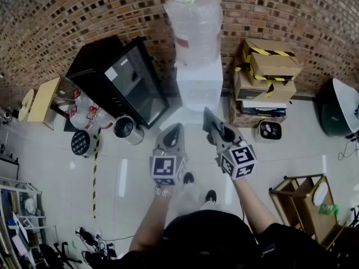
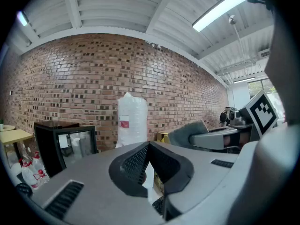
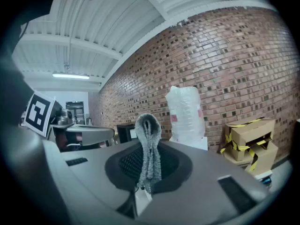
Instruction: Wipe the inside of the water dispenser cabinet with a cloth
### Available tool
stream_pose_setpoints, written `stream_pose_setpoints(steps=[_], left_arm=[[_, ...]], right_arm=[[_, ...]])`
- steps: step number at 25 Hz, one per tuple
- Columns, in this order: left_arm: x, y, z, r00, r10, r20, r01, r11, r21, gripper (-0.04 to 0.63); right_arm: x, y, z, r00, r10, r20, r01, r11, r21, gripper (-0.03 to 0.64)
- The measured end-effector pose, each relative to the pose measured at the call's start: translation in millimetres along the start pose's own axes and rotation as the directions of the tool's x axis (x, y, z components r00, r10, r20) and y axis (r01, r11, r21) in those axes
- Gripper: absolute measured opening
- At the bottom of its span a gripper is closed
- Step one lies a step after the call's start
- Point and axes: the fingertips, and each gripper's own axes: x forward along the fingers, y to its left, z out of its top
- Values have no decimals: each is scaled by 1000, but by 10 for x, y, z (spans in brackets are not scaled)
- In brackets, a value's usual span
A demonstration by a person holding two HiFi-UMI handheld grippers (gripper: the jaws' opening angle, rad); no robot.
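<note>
The lower part of the white water dispenser [image 1: 200,86] is standing against the brick wall [image 1: 291,15]. In the head view both grippers are covering that part, so its cabinet and door cannot be made out. Neither gripper view is showing the cabinet either. The left gripper view is catching only the plastic-wrapped bottle [image 2: 131,121] on top. The right gripper view is adding a strip of the white body below it.

The right gripper [image 3: 146,165] is pinching a grey cloth [image 3: 148,130] with its jaws closed on it. The cloth is folded and sticking up past the tips, well short of the dispenser. In the head view the cloth is hard to tell from the gripper itself.

The left gripper [image 2: 149,146] is pointing toward the dispenser with its jaws meeting at the tips and nothing between them.

Only the head view is showing the person's arms. It alone is showing the layout too: a black glass-door cooler [image 1: 126,83] to the dispenser's left and taped cardboard boxes [image 1: 269,77] to its right.
</note>
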Motion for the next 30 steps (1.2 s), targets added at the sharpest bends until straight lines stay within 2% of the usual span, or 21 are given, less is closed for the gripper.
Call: stream_pose_setpoints(steps=[6, 12, 16, 20, 23, 26, 28, 30], left_arm=[[434, 480, -103, 1000, -21, -23, 21, 1000, -11, 2], [929, 841, -116, 998, -60, 28, 60, 998, -17, 2], [1231, 902, -135, 995, -95, 39, 95, 995, 10, 2], [1445, 808, -310, 993, -114, 16, 114, 993, -17, 2], [1586, 724, -573, 993, -121, -12, 120, 992, -32, 2], [1728, 686, -1039, 990, -138, -38, 137, 990, -27, 2], [1789, 700, -1523, 989, -140, -45, 140, 990, -14, 2], [1822, 758, -2157, 990, -130, -54, 130, 992, -6, 2]], right_arm=[[705, -155, 126, 999, -37, 0, 37, 999, 5, 21], [1213, -327, 312, 996, -88, 6, 88, 996, -8, 21], [1371, -492, 387, 992, -122, 15, 122, 992, -7, 21], [1420, -715, 296, 991, -137, 6, 137, 990, 18, 21], [1495, -905, 25, 994, -111, -8, 112, 993, 46, 21], [1645, -1217, -451, 995, -101, -12, 102, 993, 58, 21], [1826, -1469, -939, 996, -89, -21, 90, 995, 31, 21], [2057, -1703, -1601, 997, -66, -45, 64, 997, -35, 21]])
